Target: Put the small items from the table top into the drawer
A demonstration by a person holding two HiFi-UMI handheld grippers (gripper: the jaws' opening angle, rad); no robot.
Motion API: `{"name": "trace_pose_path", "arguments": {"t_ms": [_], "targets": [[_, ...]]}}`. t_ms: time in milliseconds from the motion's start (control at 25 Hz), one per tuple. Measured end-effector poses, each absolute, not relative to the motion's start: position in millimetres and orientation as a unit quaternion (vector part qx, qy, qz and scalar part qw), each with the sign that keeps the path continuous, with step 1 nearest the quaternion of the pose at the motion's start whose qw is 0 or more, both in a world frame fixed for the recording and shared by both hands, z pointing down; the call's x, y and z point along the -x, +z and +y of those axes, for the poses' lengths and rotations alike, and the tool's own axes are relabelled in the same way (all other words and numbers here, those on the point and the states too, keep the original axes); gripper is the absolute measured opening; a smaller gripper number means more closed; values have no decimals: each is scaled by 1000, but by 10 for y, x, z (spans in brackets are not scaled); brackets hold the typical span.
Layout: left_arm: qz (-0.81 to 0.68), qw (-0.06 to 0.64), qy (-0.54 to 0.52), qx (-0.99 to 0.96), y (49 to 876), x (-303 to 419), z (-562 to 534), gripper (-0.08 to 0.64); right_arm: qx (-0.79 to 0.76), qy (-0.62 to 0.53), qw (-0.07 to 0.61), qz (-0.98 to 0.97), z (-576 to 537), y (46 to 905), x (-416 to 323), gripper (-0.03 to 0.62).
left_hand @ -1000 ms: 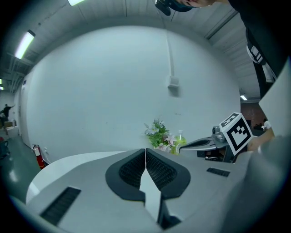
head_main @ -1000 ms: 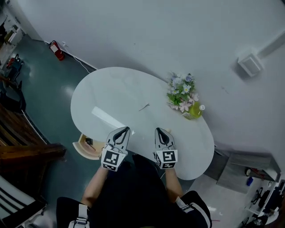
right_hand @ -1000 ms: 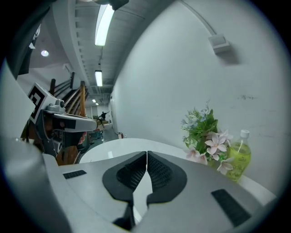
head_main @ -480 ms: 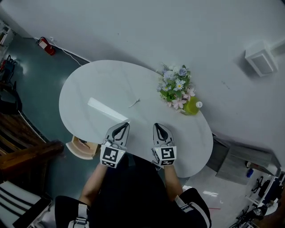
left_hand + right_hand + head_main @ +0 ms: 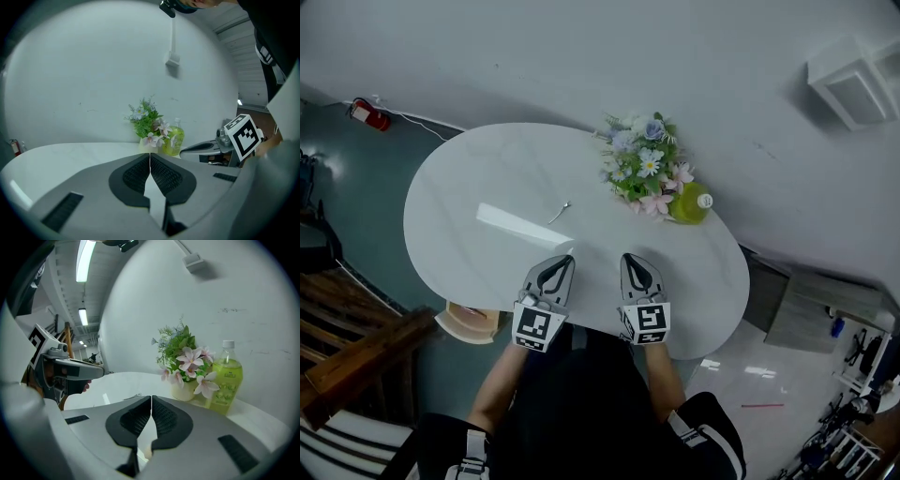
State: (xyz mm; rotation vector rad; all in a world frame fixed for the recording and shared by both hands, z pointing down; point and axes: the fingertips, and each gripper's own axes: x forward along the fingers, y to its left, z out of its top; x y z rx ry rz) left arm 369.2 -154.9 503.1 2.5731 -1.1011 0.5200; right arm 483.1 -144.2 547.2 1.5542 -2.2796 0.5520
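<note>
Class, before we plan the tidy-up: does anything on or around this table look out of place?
A small thin metal item lies alone on the table, apart from the flowers and green bottle. A wooden drawer under its edge stands pulled open. Nothing looks spilled or broken.

A white oval table [image 5: 478, 178] stood against a plain white wall [image 5: 562, 56]. Left of the table the floor [image 5: 356, 187] was dark teal; right of it, pale and glossy. A red fire extinguisher [image 5: 364, 113] sat at the wall's foot beyond the table's left end, and a white box [image 5: 853, 80] hung on the wall above its right end. Dark wooden furniture [image 5: 356, 333] stood near its left front edge, a grey cabinet [image 5: 811, 319] just off its right end. Tube lights [image 5: 86, 258] glowed on the ceiling overhead
</note>
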Motion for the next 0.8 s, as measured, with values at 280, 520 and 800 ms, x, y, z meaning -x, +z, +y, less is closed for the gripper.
{"name": "trace_pose_path", "arguments": {"t_ms": [280,520,800], "targets": [[-353,165,198,-899,5321,-3900,-1500,21,-562,221,177,-777,-1276,5797,-5017,32],[-335,173,207,-903,5519,-4034,-1433,21,-566,239,179,-768,-1174,6004,-5080,32],[-327,171,212,-905,5533,-4106,-1378,21,-565,255,200,-759,-1091,6224,-5096,35]]}}
